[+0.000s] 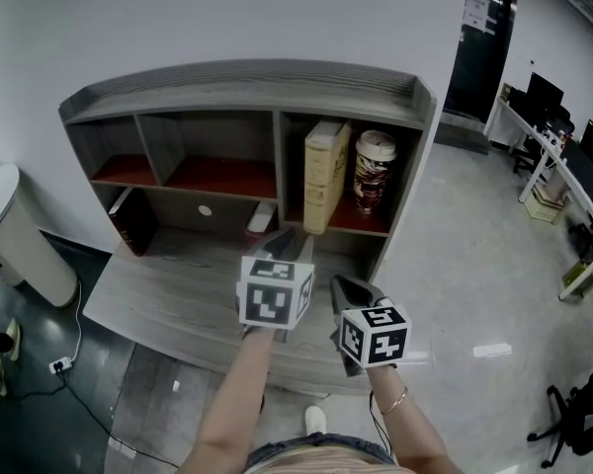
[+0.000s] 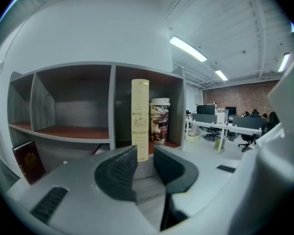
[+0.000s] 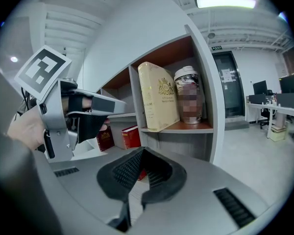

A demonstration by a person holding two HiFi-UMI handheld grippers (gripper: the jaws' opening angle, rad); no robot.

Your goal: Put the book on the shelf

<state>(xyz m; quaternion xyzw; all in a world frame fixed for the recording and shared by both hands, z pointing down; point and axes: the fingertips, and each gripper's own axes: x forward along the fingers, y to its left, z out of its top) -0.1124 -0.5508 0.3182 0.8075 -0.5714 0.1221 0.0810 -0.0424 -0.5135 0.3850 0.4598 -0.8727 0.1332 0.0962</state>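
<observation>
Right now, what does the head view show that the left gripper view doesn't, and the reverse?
Only the head view: the white rounded cylinder on the floor and the person's forearms. Only the left gripper view: the red brick wall. Both: the grey wooden shelf unit, the cream hardback book, the patterned canister beside it, the dark red book.

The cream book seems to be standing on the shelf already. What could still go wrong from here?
The cream book stands on end near the front edge of the shelf, so a bump might tip it out. The left gripper, jaws apart and empty, points straight at it and could give that bump. The patterned can stands close beside; a sliding book may knock it over.
</observation>
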